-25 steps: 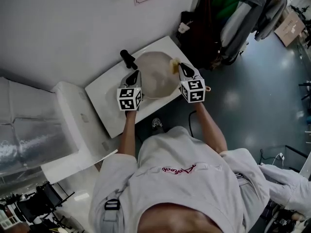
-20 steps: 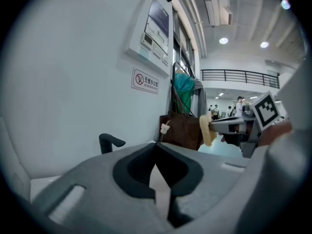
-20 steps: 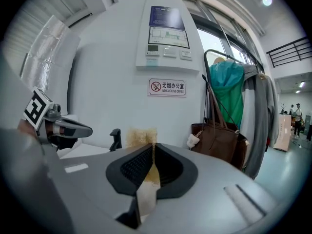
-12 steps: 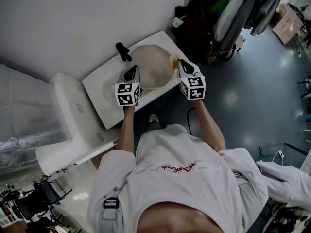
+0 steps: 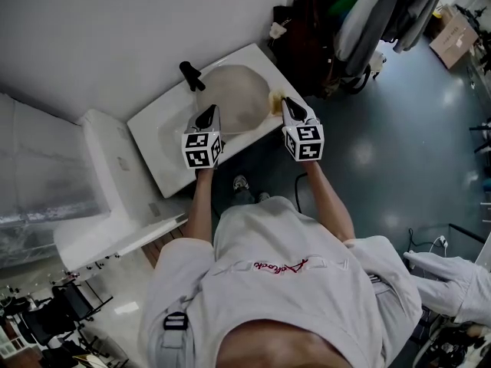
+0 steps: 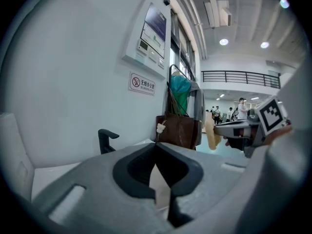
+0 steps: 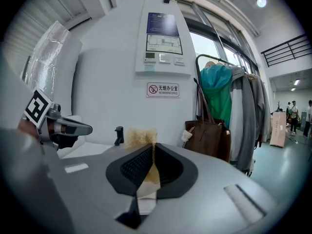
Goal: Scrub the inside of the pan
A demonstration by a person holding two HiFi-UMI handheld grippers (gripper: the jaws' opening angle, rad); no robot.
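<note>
Sponge [image 7: 139,136] pinched in R gripper [image 7: 153,149] at pan [image 5: 234,102] edge in sink [image 5: 163,158]; L gripper [image 6: 157,152] jaws closed together.

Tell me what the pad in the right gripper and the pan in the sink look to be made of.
The pad looks like yellowish fibre or sponge: its outline is fuzzy and frayed above the shut jaws of the right gripper. The pan is pale grey with a dull, faintly mottled inside. It is probably metal, but the head view is too distant to be sure.
</note>
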